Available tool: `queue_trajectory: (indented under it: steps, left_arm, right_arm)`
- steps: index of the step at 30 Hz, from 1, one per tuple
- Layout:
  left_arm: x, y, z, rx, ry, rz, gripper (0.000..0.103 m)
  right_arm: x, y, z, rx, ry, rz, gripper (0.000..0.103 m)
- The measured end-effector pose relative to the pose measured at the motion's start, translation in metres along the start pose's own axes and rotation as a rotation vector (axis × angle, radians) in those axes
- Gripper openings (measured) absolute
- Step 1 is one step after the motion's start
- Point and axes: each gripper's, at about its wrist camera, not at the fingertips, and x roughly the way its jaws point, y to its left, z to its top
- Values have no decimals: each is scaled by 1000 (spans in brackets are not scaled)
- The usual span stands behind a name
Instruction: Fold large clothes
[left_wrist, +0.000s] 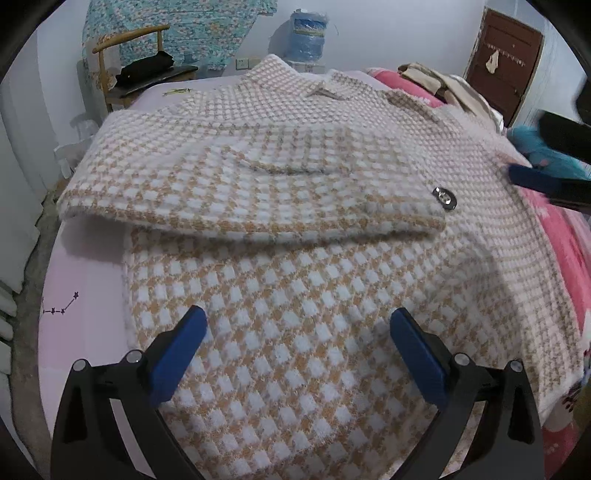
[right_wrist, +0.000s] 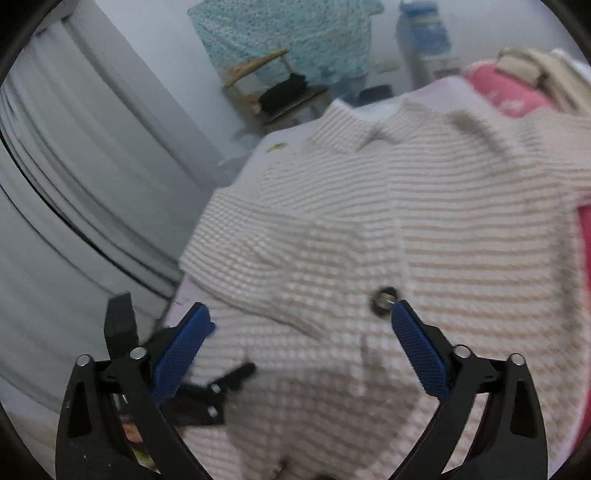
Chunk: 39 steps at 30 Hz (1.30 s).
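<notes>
A large tan-and-white houndstooth coat (left_wrist: 295, 280) lies spread on a pale pink bed sheet (left_wrist: 85, 280). One sleeve (left_wrist: 236, 192) is folded across its chest, and a silver button (left_wrist: 445, 197) sits at the cuff end. My left gripper (left_wrist: 298, 317) hovers open over the lower part of the coat with nothing between its fingers. My right gripper (right_wrist: 301, 306) is open above the blurred coat (right_wrist: 424, 221); its right fingertip (right_wrist: 400, 306) is next to the button (right_wrist: 384, 299). One blue finger (left_wrist: 535, 181) of the right gripper also shows at the coat's right edge in the left wrist view.
A pink blanket (left_wrist: 565, 236) and a pile of beige clothes (left_wrist: 439, 83) lie along the bed's right side. At the far end stand a wooden chair (left_wrist: 122, 62) with a black item and a blue water jug (left_wrist: 306, 37). White panels (right_wrist: 55, 184) line the left; a brown door (left_wrist: 506, 55) is at the back right.
</notes>
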Motion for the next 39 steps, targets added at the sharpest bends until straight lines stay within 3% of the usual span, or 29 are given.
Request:
queue_trajectory:
  steps: [3,5,7,9,12,13,14,19,26,34,39]
  left_arm:
    - [-5,8,-2,-36,-24,-52,98]
    - [-8,12,-1,-49,-23,-79,98]
    - [-9,14,0,-60,-16,-101,98]
    - [-11,19,3,-83,-4,-132,98]
    - [-15,26,6,-123,-3,-166,98]
    - [-16,28,7,-131,-9,-169,98]
    - [-18,30,7,-143,-25,-160,98]
    - [-20,38,12,-161,-80,-105,98]
    - [-9,49,16,-207,-64,-83,98]
    - [-7,49,15,-195,-64,-72,98]
    - [-6,48,16,-191,-61,-69,98]
  right_arm:
    - [31,-4,7,25,70,46,76]
    - [45,-6,4,45,103,11,68]
    - [61,-12,3,69,143,-14,57]
    - [73,-18,3,90,183,-18,37]
    - [83,-17,0,82,211,-42,28]
    - [82,-15,0,71,208,-42,16]
    - [81,-13,0,71,202,-34,13]
    - [71,12,29,2,117,-42,9]
    - [14,42,86,-120,-100,-105,8]
    - [-21,4,118,-148,-196,-286,4]
    - [-5,-35,123,-122,-162,-364,3]
